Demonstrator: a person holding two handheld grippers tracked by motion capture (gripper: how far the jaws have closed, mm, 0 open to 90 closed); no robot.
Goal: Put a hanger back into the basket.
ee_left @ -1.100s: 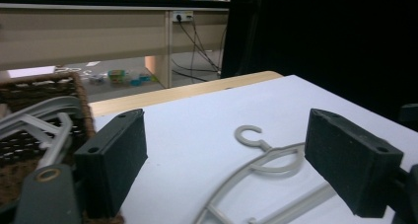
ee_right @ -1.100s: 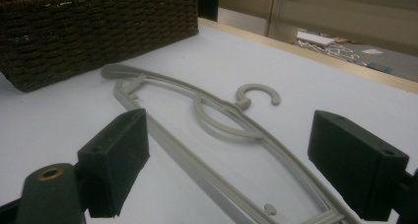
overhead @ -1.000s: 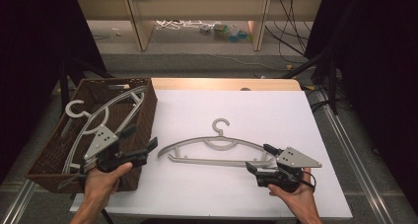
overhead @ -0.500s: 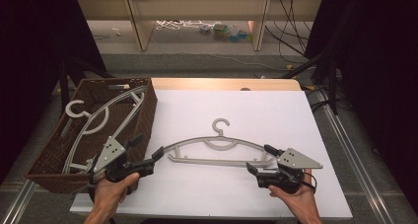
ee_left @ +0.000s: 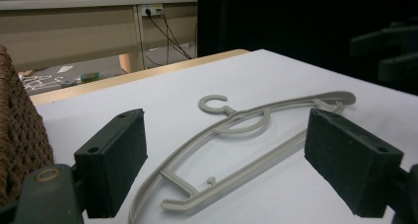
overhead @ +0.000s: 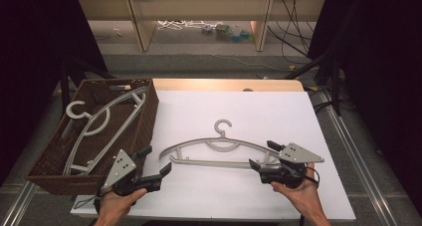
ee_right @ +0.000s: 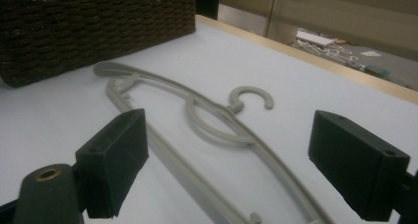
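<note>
Here, a grey plastic clothes hanger (overhead: 219, 149) lies flat at centre frame, each end framed by a wide-open claw. The left gripper (overhead: 155, 162) and right gripper (overhead: 261, 155) appear poised to lift it together, level, perhaps toward the brown wicker basket (overhead: 144, 121) at left.

Left claw (overhead: 158, 162) and right claw (overhead: 262, 155), both wide apart, each in a hand.

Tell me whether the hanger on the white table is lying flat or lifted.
Flat. The grey hanger rests on the white table; both the left gripper and right gripper are open, neither gripping it.
</note>
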